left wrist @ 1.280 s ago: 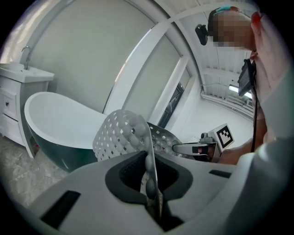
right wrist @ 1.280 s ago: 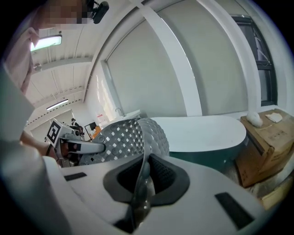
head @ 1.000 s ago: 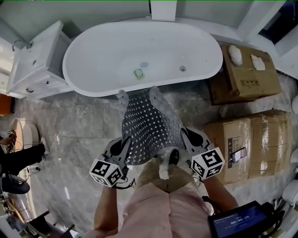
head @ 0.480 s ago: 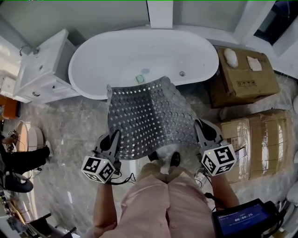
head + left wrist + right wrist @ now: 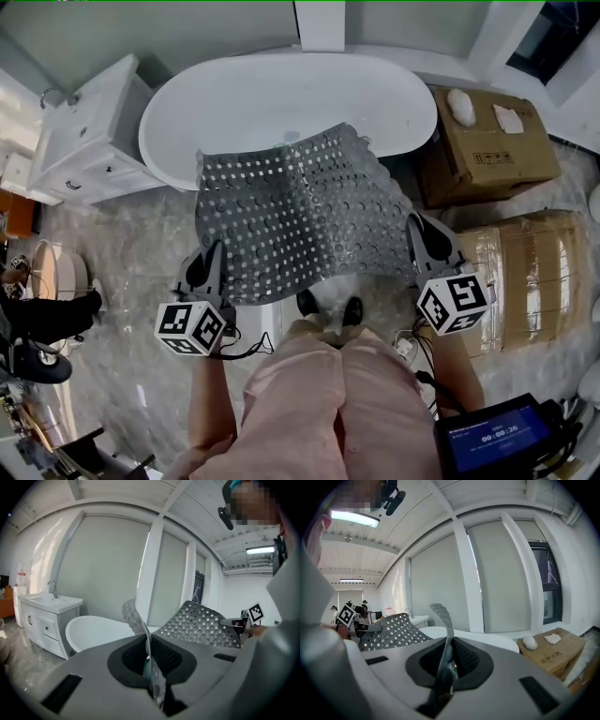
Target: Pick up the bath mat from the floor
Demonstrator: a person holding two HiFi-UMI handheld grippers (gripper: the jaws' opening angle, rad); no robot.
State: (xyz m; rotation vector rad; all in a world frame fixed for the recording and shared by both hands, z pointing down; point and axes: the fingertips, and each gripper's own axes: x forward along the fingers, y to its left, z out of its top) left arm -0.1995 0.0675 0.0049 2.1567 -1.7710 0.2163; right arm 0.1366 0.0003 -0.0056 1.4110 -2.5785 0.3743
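Note:
The bath mat (image 5: 295, 220) is a grey rubber sheet full of small holes. It hangs spread out above the floor, between the two grippers and in front of the bathtub. My left gripper (image 5: 212, 265) is shut on the mat's near left corner, and my right gripper (image 5: 416, 236) is shut on its near right corner. In the left gripper view the mat's edge (image 5: 149, 660) stands pinched between the jaws of the left gripper (image 5: 149, 641). The right gripper view shows the right gripper (image 5: 449, 644) clamped on a curled edge (image 5: 446, 625), with the rest of the sheet (image 5: 393, 630) off to the left.
A white bathtub (image 5: 281, 94) lies just beyond the mat, with a white vanity cabinet (image 5: 84, 131) to its left. Cardboard boxes (image 5: 487, 141) (image 5: 525, 281) stand at the right. The person's shoes (image 5: 328, 305) are on the marble floor under the mat's near edge.
Both grippers have risen and moved apart. The mat, which hung narrow and folded with its far end low, is now stretched wide and lifted, covering part of the tub's near rim.

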